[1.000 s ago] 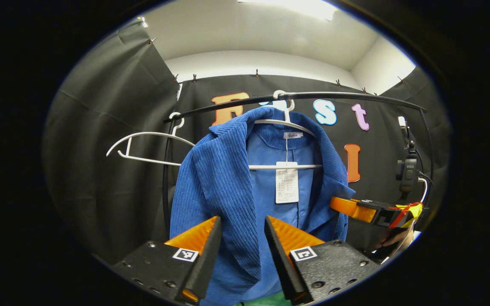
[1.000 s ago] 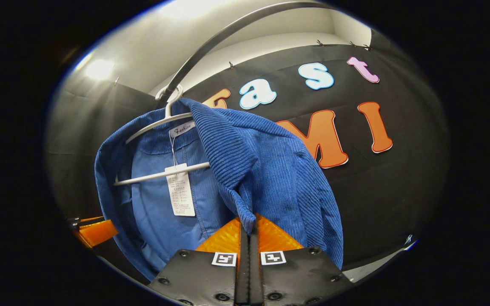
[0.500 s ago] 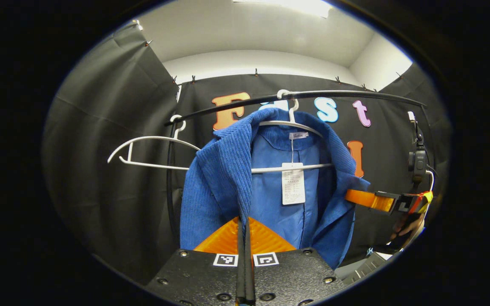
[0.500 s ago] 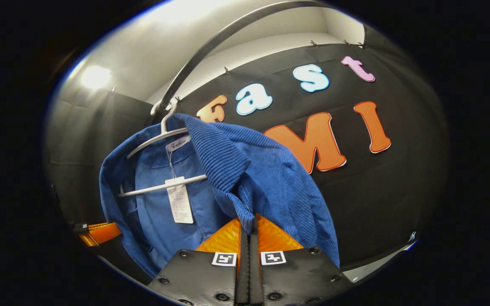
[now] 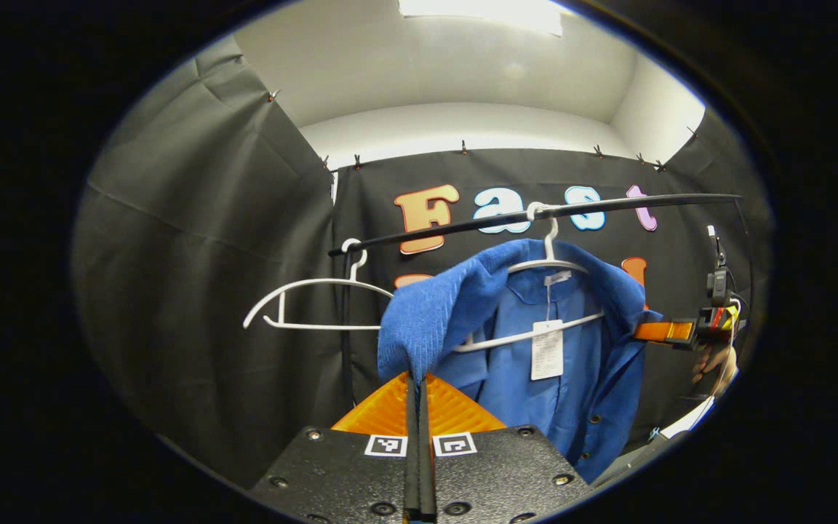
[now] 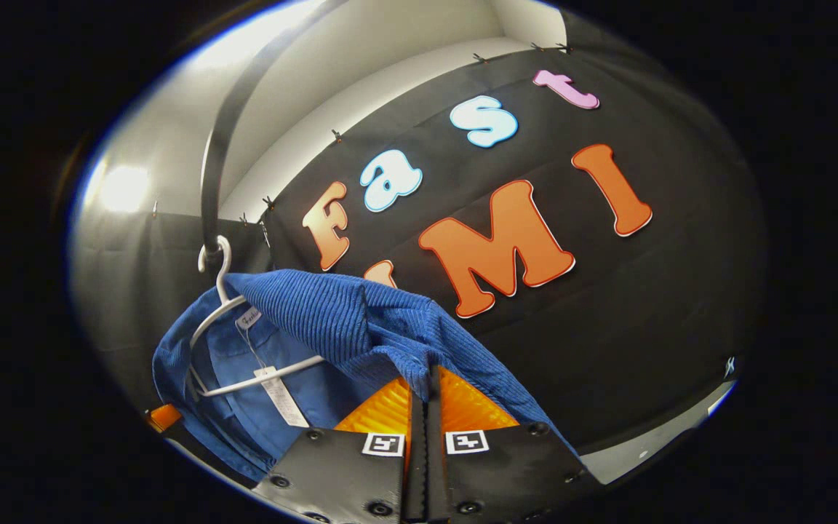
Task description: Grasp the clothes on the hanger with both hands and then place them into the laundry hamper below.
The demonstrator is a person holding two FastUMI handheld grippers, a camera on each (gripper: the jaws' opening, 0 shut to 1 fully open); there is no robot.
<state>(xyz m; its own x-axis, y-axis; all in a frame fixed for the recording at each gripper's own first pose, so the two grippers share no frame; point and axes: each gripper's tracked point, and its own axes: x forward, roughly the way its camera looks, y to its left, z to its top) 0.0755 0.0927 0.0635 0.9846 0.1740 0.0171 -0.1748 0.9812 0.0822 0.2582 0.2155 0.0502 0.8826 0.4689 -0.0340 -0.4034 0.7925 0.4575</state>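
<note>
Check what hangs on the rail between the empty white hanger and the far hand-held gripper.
In the left gripper view, the blue jacket on its hanger hangs between the empty hanger and the right hand-held gripper.

Your blue jacket (image 5: 550, 364) runs out of the left gripper view at its hem; its paper tag (image 5: 547, 349) print is too small to tell

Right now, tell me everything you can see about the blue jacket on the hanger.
The blue jacket is ribbed corduroy with a smoother lining, open at the front, buttons down one edge. It hangs on a white hanger hooked over the black rail, with a white paper tag dangling inside. The left gripper pinches one lapel and pulls it outward; the right gripper pinches the other.
</note>
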